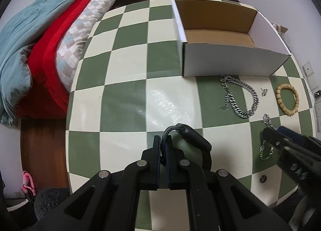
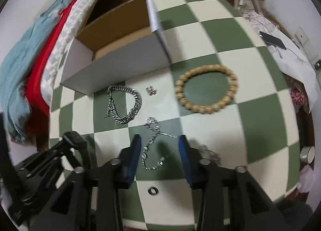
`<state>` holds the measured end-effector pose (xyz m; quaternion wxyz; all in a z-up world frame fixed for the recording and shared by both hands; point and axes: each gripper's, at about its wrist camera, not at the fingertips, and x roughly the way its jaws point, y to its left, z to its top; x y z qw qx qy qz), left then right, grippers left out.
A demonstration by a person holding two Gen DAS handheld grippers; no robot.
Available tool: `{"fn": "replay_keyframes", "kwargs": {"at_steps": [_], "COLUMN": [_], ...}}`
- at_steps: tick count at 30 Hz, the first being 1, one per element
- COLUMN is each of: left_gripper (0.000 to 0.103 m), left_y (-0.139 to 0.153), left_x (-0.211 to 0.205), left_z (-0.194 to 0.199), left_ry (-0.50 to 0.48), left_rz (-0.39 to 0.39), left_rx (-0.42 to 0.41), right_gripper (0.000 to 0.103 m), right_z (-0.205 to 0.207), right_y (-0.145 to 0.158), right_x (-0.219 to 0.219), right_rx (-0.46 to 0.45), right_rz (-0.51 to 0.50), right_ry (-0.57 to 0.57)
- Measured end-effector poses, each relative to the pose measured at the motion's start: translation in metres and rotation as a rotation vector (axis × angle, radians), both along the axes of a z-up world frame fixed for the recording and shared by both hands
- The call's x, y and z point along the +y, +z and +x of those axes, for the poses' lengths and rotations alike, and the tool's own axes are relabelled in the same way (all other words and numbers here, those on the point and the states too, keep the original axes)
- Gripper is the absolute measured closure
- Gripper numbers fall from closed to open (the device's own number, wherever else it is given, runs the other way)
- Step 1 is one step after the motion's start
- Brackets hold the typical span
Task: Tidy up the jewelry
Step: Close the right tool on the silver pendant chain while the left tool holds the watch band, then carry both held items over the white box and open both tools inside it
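**Thin chain between my right fingers, box ahead and to the left**

My right gripper (image 2: 159, 150) is spread wide, nothing in it, and the thin silver chain (image 2: 153, 144) lies on the worktop (image 2: 210, 36) between its two fingers; the chain's long axis runs roughly away from me, along the fingers, curling back in a hook at the near end; so a close straight down would, I judge, catch the strand across its width. My left gripper (image 1: 164, 150) is clenched on a black smartwatch (image 1: 192, 137) by its strap and sits well apart from the chain, so the right is plainly the nearer one for this pick.

The open cardboard box (image 2: 120, 58) stands ahead and to the left, its near wall just beyond the heavy curb chain (image 2: 124, 104); the beaded bracelet (image 2: 206, 88) lies ahead to the right; a small earring (image 2: 151, 90) sits between those two; a small ring (image 2: 153, 190) lies close to the near edge under my fingers. The way to the box passes over the curb chain, so I reckon a clear lift is needed before carrying across.
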<state>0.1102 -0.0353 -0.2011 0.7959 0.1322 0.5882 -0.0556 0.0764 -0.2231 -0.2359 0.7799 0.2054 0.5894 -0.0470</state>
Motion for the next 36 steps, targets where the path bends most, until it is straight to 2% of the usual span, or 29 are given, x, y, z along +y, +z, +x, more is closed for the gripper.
{"fn": "replay_keyframes", "kwargs": {"at_steps": [2, 3, 5, 6, 9, 10, 13, 19, 22, 23, 24, 27, 28, 29, 30, 31, 32, 33, 36], "left_gripper": [0.101, 0.101, 0.101, 0.101, 0.101, 0.101, 0.101, 0.101, 0.101, 0.101, 0.101, 0.101, 0.101, 0.101, 0.101, 0.101, 0.101, 0.101, 0.101], "left_y": [0.000, 0.001, 0.004, 0.006, 0.014, 0.017, 0.030, 0.052, 0.052, 0.051, 0.049, 0.043, 0.041, 0.039, 0.037, 0.037, 0.036, 0.037, 0.044], "left_x": [0.003, 0.004, 0.005, 0.007, 0.008, 0.008, 0.005, -0.004, -0.008, -0.010, -0.010, -0.010, -0.010, -0.010, -0.010, -0.010, -0.009, -0.009, -0.007], "left_z": [0.002, 0.002, 0.002, 0.002, 0.000, -0.001, -0.003, -0.003, -0.003, -0.004, -0.004, -0.005, -0.005, -0.005, -0.005, -0.005, -0.006, -0.006, -0.006], "left_ry": [0.005, 0.006, 0.006, 0.006, 0.004, 0.002, -0.008, -0.027, -0.029, -0.030, -0.032, -0.029, -0.028, -0.027, -0.027, -0.027, -0.027, -0.027, -0.025], "left_rz": [-0.002, -0.003, -0.008, -0.010, -0.025, -0.030, -0.050, -0.081, -0.079, -0.074, -0.068, -0.058, -0.055, -0.053, -0.051, -0.049, -0.048, -0.048, -0.058], "left_rx": [0.000, -0.001, -0.006, -0.009, -0.015, -0.018, -0.034, -0.072, -0.072, -0.071, -0.068, -0.055, -0.050, -0.048, -0.045, -0.044, -0.043, -0.044, -0.051], "right_gripper": [0.061, 0.063, 0.086, 0.098, 0.099, 0.103, 0.103, 0.103, 0.103, 0.102, 0.099, 0.066, 0.064, 0.064, 0.064, 0.065, 0.075, 0.097, 0.098], "right_z": [0.007, 0.009, 0.009, 0.009, 0.001, -0.003, -0.020, -0.039, -0.027, -0.017, -0.008, 0.010, 0.013, 0.016, 0.016, 0.017, 0.017, 0.017, 0.014], "right_y": [-0.010, -0.010, -0.012, -0.013, -0.010, -0.007, 0.013, 0.055, 0.048, 0.041, 0.036, 0.006, -0.001, -0.008, -0.005, -0.008, -0.008, -0.010, -0.009], "right_x": [0.013, 0.017, 0.029, 0.031, 0.024, 0.021, 0.008, -0.011, -0.012, -0.008, -0.006, 0.003, 0.005, 0.011, 0.017, 0.022, 0.026, 0.029, 0.028], "right_rx": [0.032, 0.008, 0.007, 0.001, 0.000, -0.010, -0.058, -0.140, -0.114, -0.095, -0.069, 0.010, 0.026, 0.047, 0.018, 0.030, 0.015, 0.008, -0.011], "right_rz": [-0.056, -0.109, -0.212, -0.218, -0.177, -0.167, -0.093, -0.042, 0.030, 0.026, 0.014, -0.006, -0.022, -0.039, -0.085, -0.111, -0.137, -0.163, -0.153], "right_ry": [0.033, 0.048, 0.077, 0.080, 0.055, 0.040, -0.008, -0.057, -0.032, -0.024, -0.009, 0.044, 0.057, 0.079, 0.097, 0.112, 0.112, 0.118, 0.108]}}
